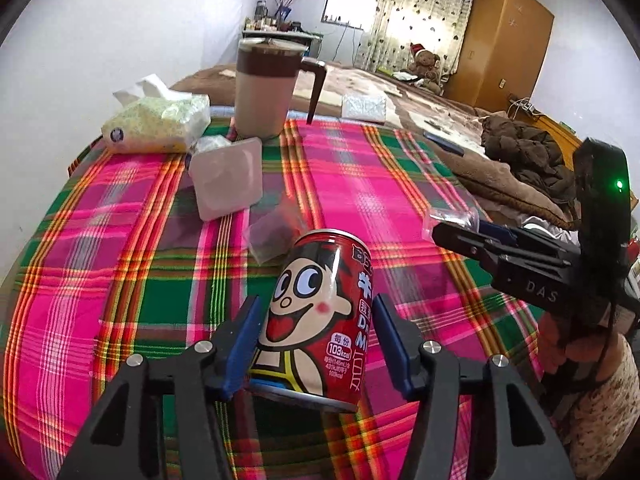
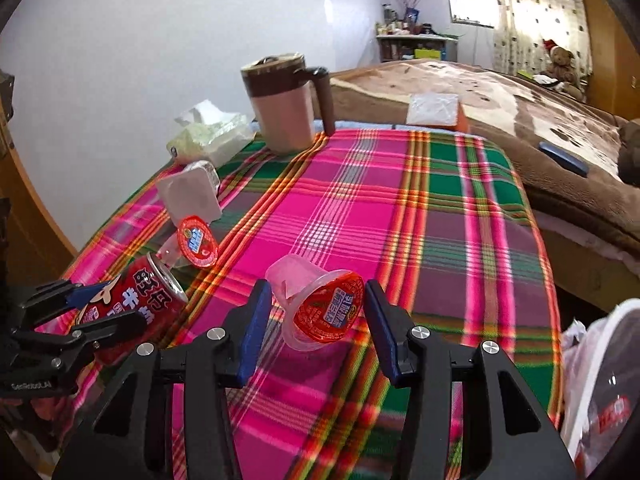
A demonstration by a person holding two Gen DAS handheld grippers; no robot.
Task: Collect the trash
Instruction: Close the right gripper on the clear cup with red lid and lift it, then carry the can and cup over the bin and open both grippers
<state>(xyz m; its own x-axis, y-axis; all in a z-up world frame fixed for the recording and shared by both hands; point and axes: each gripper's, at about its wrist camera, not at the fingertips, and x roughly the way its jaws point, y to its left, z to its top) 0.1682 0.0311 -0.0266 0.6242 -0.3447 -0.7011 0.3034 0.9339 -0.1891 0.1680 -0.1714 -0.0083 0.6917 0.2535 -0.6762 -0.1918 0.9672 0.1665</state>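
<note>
Left gripper (image 1: 316,344) fingers clamped on red can (image 1: 316,320); right gripper (image 2: 316,328) fingers clamped on jelly cup (image 2: 320,312); second jelly cup (image 2: 196,242) at 10 o'clock on desk (image 2: 400,220).

The cloth (image 1: 360,184) is a loud plaid of pink, green and orange. The can (image 1: 316,320) is red with a cartoon face. The jelly cup (image 2: 320,312) is clear with a red lid. Blue pads (image 2: 252,332) line black grippers. The jug (image 1: 266,88) is beige, banded brown.

Daylight glares through the curtained window (image 1: 416,16), washing it out, while fisheye bending curves the dark corners and the plaid cloth (image 2: 400,220) edges blur.
</note>
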